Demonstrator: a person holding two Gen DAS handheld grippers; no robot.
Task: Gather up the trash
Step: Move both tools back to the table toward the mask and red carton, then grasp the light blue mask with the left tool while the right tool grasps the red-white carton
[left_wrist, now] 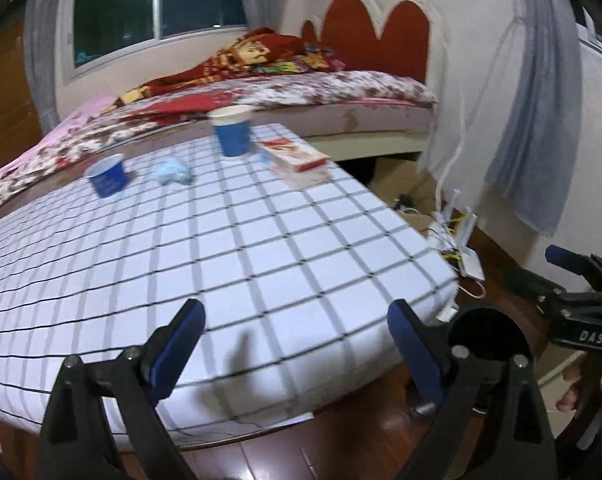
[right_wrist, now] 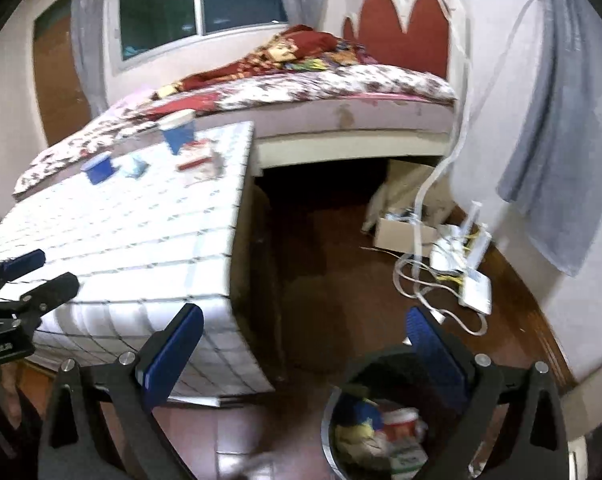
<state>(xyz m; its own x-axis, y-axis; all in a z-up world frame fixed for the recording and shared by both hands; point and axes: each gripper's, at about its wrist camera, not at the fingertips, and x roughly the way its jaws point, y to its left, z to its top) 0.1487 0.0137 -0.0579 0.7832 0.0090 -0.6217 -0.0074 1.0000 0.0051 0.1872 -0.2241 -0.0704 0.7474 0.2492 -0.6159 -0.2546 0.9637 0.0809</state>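
Observation:
On the far part of the checked tablecloth (left_wrist: 221, 248) stand a tall blue paper cup (left_wrist: 232, 131), a short blue cup (left_wrist: 107, 178), a crumpled pale blue tissue (left_wrist: 173, 172) and a red-and-white carton (left_wrist: 297, 160). My left gripper (left_wrist: 297, 320) is open and empty above the table's near edge. My right gripper (right_wrist: 305, 328) is open and empty above the black bin (right_wrist: 377, 428), which holds several pieces of trash. The cups (right_wrist: 177, 130), the tissue (right_wrist: 135, 166) and the carton (right_wrist: 199, 158) also show in the right wrist view.
A bed (left_wrist: 261, 92) with patterned blankets lies behind the table. A white router (right_wrist: 475, 284) with cables and a cardboard box (right_wrist: 401, 232) sit on the wooden floor at right. A grey curtain (right_wrist: 561, 128) hangs by the wall.

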